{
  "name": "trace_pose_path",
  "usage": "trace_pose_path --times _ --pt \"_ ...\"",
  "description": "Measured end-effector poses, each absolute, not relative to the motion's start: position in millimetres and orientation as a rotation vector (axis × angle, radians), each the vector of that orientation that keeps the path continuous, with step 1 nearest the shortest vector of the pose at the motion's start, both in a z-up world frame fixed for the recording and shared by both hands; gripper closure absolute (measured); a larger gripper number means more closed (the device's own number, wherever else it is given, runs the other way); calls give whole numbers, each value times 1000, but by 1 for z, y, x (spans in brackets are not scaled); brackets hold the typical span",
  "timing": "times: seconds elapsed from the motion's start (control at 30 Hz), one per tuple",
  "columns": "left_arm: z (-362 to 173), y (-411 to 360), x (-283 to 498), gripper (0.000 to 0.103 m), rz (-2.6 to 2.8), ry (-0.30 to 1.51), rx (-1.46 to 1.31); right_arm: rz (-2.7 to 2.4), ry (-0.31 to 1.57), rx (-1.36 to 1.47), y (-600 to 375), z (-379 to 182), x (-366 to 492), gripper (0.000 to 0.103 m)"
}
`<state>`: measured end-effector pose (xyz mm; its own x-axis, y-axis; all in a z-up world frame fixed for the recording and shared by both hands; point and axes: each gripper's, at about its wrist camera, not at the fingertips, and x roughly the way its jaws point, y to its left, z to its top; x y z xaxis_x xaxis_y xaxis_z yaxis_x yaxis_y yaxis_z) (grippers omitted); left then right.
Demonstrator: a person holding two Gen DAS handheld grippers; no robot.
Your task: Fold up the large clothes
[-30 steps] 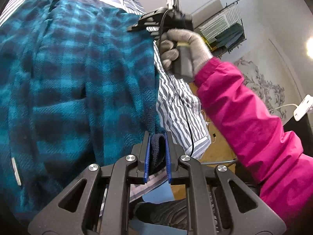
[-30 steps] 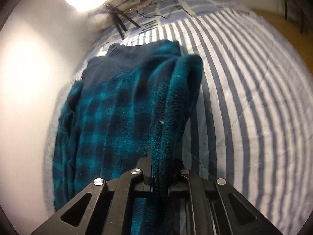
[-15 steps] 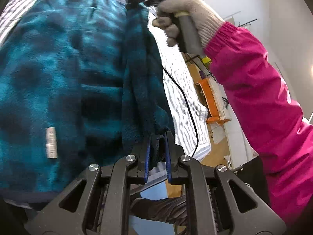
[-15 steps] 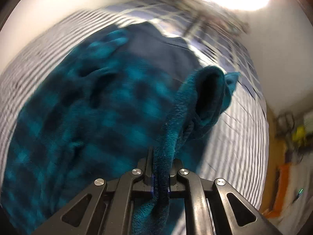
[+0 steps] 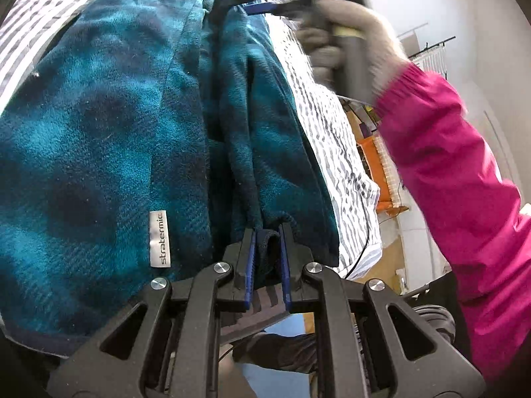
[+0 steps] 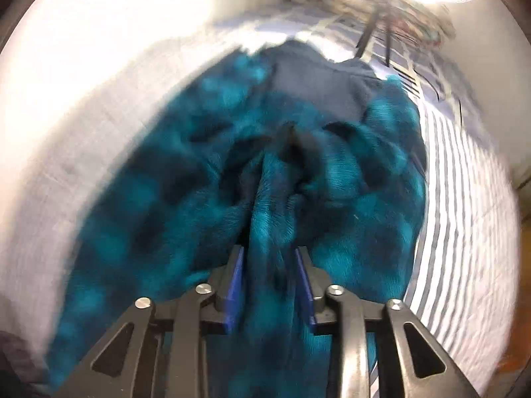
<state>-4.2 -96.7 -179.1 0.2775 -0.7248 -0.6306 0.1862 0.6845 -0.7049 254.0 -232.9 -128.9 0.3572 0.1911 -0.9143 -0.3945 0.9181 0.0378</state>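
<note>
A teal and navy checked fleece garment (image 5: 109,139) lies on a striped bed sheet (image 5: 328,139), with one side folded over along the middle. My left gripper (image 5: 268,232) is shut on the dark navy hem at the near edge. In the right wrist view, my right gripper (image 6: 269,258) hovers over the garment (image 6: 348,232). Its jaws are opening, and a raised ridge of fleece stands between the blue pads (image 6: 235,278), which no longer press on it. The left wrist view shows the right gripper (image 5: 247,3) at the garment's far end, held by a gloved hand (image 5: 358,49).
A pink sleeve (image 5: 464,199) crosses the right side of the left wrist view. A white wall (image 6: 83,83) borders the bed on the left, and pillows with dark hangers (image 6: 378,30) lie at its head. An orange object (image 5: 375,152) and a wooden floor lie beyond the bed's edge.
The right gripper carried the fleece edge across onto the garment and spread its jaws, so the fabric stands loose between them. The left gripper kept its hold on the hem.
</note>
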Motion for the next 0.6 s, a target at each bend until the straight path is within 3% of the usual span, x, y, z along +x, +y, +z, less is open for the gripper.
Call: trace_pose_path --times 0.27,0.6 --pt "-165 -101 -12 92 -652 1102 -556 387 1098 54 -334 -69 152 72" --pt "-162 -87 -25 90 -578 1103 -476 458 1196 146 -341 -122 32 72"
